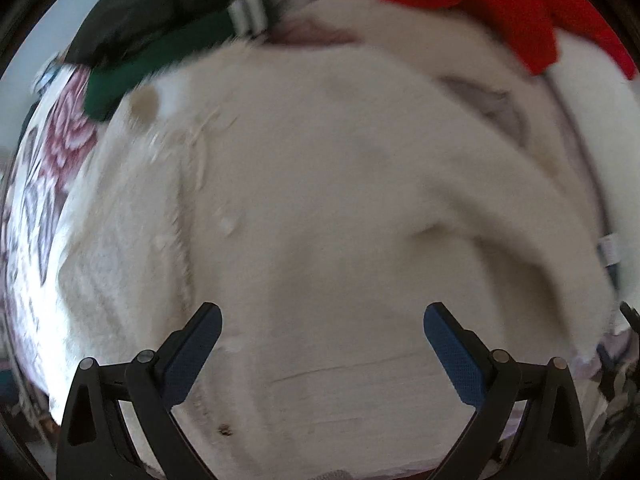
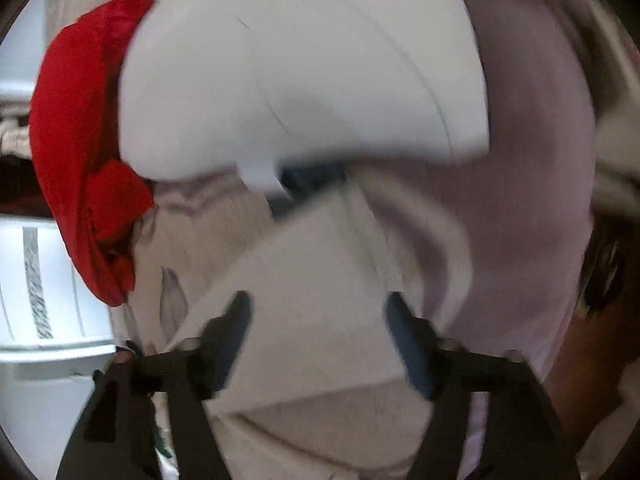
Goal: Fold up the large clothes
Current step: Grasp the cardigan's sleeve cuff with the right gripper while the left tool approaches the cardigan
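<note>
My left gripper (image 1: 322,344) points down at the sweater (image 1: 320,200). Its two fingers (image 1: 192,356) are wide apart and hold nothing. The sweater is cream and fuzzy. It lies flat right under them and fills most of what I see. One sleeve (image 1: 520,216) lies bent across the sweater on the right side. Past the sweater's far edge sits a green cloth (image 1: 132,76) on the left with something black (image 1: 144,12) on top of it. A red cloth (image 1: 500,4) lies past the sweater's far right corner. A flowery blanket (image 1: 60,136) peeks out at the sweater's left edge.

My right gripper (image 2: 318,344) is spread wide too. A folded cream part of the sweater (image 2: 316,292) sits below it, but the fingers (image 2: 408,344) do not pinch it. It is all blurry here. Beyond the sweater lies a white cloth (image 2: 304,72), and the red cloth (image 2: 80,132) is on the left of that.
</note>
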Demonstrator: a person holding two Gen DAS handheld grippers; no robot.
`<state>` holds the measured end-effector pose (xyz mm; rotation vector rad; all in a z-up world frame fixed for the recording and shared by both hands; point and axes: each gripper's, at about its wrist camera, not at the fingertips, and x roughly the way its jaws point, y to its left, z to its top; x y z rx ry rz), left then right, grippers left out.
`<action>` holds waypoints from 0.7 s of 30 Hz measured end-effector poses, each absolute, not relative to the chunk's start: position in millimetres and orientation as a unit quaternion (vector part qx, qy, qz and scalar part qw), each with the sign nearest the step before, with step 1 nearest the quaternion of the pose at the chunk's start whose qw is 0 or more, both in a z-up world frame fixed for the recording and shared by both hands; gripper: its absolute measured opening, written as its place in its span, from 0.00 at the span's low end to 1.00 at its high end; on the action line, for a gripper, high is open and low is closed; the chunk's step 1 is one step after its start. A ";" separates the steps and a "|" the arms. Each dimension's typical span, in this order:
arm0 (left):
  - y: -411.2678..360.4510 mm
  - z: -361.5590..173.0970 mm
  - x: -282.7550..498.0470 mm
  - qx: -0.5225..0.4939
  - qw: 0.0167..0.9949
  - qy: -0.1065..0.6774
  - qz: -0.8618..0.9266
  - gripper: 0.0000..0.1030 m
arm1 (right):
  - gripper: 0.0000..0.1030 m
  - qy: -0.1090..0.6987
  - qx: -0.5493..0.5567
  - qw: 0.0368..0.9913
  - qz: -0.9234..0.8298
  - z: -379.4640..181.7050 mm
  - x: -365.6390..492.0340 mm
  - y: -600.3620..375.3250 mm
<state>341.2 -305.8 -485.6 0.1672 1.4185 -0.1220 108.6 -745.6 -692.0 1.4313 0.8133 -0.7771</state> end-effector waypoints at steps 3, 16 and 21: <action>-280.6 -500.4 344.1 0.080 0.747 0.659 -0.021 1.00 | 0.79 0.324 0.660 0.567 -0.371 -717.7 96.4 -725.0; -220.0 -504.5 367.2 0.071 0.758 0.647 0.043 1.00 | 0.10 0.245 0.670 0.593 -0.373 -732.7 145.3 -727.7; -193.4 -498.5 371.1 0.038 0.762 0.644 0.060 1.00 | 0.09 0.229 0.617 0.665 -0.353 -668.8 190.4 -743.1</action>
